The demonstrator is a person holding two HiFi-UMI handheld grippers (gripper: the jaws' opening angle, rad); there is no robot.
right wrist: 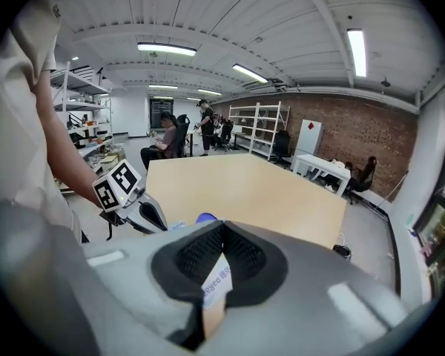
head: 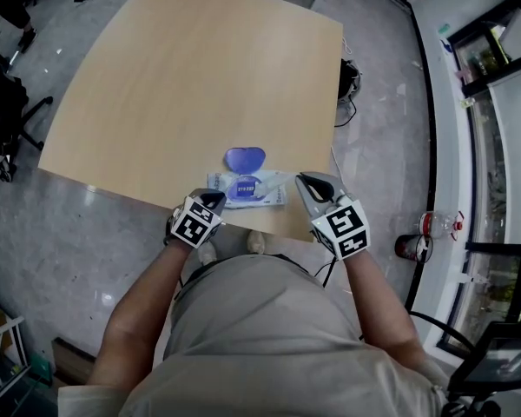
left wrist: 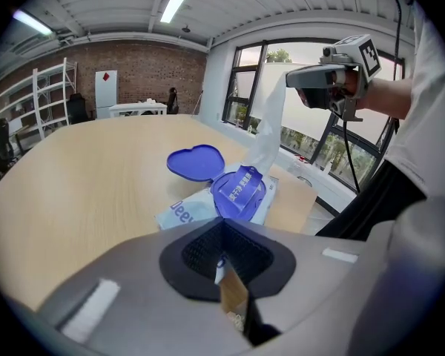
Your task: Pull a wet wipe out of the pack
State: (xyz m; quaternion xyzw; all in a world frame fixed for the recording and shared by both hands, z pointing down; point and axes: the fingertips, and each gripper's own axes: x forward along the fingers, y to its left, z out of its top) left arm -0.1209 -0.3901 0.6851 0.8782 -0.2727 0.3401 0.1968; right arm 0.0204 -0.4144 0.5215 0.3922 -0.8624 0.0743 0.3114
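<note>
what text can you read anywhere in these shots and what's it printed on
"Dee": on the wet wipe pack, left gripper view, the rest hidden.
"eeyeo": same pack, right gripper view, followed by characters too small to read.
Blue label by the opening: white characters, too blurred to read.
Marker cubes: square patterns only, no words.

"Deeyeo", partly visible, on wipe pack (left wrist: 179,212)
</note>
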